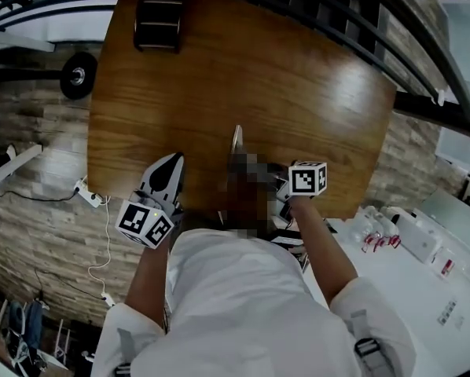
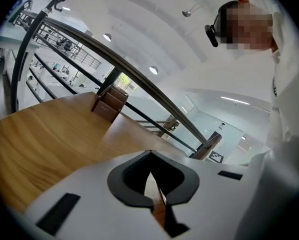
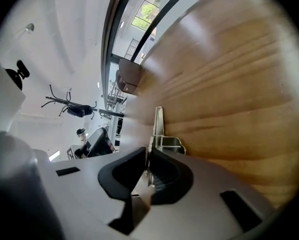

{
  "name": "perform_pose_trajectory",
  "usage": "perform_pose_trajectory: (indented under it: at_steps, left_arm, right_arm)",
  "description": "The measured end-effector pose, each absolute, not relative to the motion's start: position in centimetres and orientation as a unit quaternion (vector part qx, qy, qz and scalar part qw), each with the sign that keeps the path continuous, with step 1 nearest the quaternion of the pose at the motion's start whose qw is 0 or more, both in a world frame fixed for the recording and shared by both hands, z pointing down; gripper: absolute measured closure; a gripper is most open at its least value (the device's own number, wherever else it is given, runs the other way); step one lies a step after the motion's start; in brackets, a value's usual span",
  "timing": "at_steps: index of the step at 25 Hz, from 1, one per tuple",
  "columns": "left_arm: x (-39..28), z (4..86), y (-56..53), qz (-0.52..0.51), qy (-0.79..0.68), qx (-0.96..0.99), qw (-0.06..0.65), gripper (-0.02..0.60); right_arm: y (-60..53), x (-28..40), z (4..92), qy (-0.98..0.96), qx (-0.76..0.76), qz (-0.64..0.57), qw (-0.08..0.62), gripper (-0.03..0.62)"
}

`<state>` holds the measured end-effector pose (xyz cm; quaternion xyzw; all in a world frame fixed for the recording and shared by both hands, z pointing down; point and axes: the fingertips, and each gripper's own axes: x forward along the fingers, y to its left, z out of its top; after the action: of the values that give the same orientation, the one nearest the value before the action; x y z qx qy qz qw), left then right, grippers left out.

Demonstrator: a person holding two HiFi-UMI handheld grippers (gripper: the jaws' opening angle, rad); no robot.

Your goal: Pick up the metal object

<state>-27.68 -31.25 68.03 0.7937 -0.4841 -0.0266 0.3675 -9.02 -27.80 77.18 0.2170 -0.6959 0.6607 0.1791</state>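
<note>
You'll find nothing readable: the metal object [image 3: 158, 125] shows no lettering, and small print on the brown box [image 2: 109, 104] on the tabletop [image 2: 49, 139] is too blurred.

The wooden desk [image 1: 298, 77] is carrying a brown box [image 1: 160, 14] right at its far edge, and the metal object [image 1: 236, 141] is resting toward the near edge, well apart from it.
</note>
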Motion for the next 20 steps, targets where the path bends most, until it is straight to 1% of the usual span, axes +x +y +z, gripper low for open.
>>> perform_pose_trajectory:
  at_steps: [1, 4, 8, 11, 14, 17, 20]
  left_arm:
    - [-27.9, 68.2, -31.0, -0.028, -0.486, 0.793, 0.366, 0.569]
    - [-27.9, 67.9, -30.7, -0.032, -0.494, 0.791, 0.358, 0.569]
    - [-28.8, 66.0, -31.1, -0.040, -0.497, 0.795, 0.344, 0.569]
    - [-29.3, 63.1, -30.5, -0.046, -0.494, 0.801, 0.335, 0.569]
    - [-28.5, 58.9, -31.8, -0.057, -0.491, 0.822, 0.283, 0.569]
    - [-26.0, 54.2, -31.3, -0.064, -0.484, 0.836, 0.250, 0.568]
    - [-25.0, 48.9, -33.2, -0.077, -0.484, 0.847, 0.205, 0.568]
  right_arm:
    - [-27.6, -8.9, 77.6, -0.694, 0.218, 0.661, 0.185, 0.557]
    - [-27.2, -8.5, 77.2, -0.697, 0.207, 0.661, 0.183, 0.568]
    - [-28.6, -9.7, 74.0, -0.718, 0.200, 0.652, 0.140, 0.568]
    - [-29.3, -10.6, 69.4, -0.742, 0.208, 0.630, 0.093, 0.568]
    - [-32.9, -9.8, 62.7, -0.811, 0.219, 0.542, 0.028, 0.568]
    - [-33.9, -6.2, 55.6, -0.848, 0.260, 0.462, -0.018, 0.568]
    - [-36.6, -4.0, 48.5, -0.888, 0.293, 0.347, -0.070, 0.568]
